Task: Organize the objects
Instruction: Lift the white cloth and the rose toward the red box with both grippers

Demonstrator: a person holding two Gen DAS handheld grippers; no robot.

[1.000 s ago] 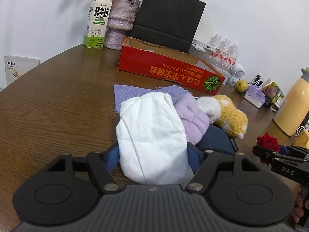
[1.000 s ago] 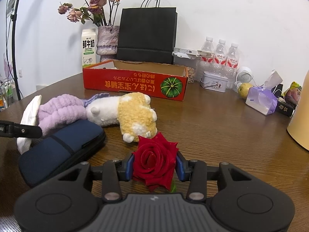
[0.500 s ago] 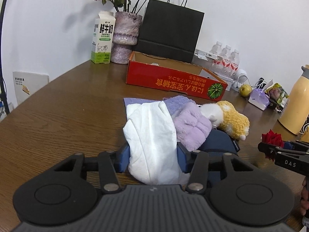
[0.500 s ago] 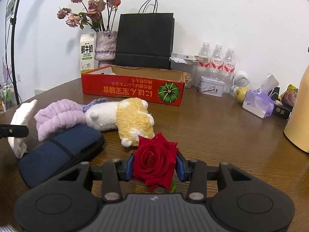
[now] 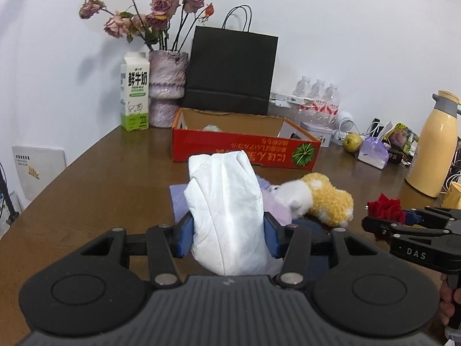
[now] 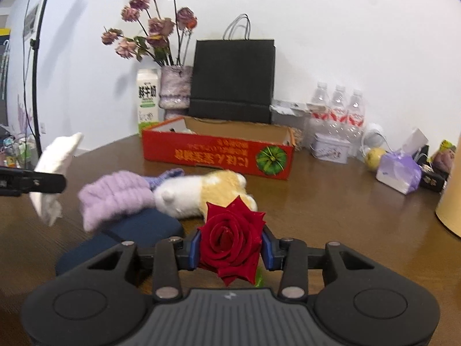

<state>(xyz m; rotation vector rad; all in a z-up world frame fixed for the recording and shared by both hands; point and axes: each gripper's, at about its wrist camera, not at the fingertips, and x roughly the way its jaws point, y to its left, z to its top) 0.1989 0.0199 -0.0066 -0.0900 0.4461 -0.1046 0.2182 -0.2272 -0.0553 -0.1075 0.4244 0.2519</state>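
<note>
My left gripper (image 5: 227, 238) is shut on a white cloth bundle (image 5: 226, 210) and holds it above the table; the bundle also shows in the right wrist view (image 6: 54, 170). My right gripper (image 6: 230, 249) is shut on a red rose (image 6: 230, 239), seen too in the left wrist view (image 5: 384, 209). On the table lie a yellow and white plush toy (image 6: 201, 190), a purple fluffy item (image 6: 115, 196), a dark blue pouch (image 6: 126, 236) and a purple cloth (image 5: 180, 201). An open red cardboard box (image 5: 245, 150) stands behind them.
A milk carton (image 5: 134, 98), a vase of dried flowers (image 5: 167, 86) and a black paper bag (image 5: 230, 72) stand at the back. Water bottles (image 6: 338, 109), a tin, a green apple (image 5: 352, 142), a tissue pack (image 6: 399, 170) and a yellow thermos (image 5: 435, 147) are at the right.
My left gripper has lifted the white cloth bundle up off the pile. My right gripper has risen slightly with the rose. The purple fluffy item now lies uncovered.
</note>
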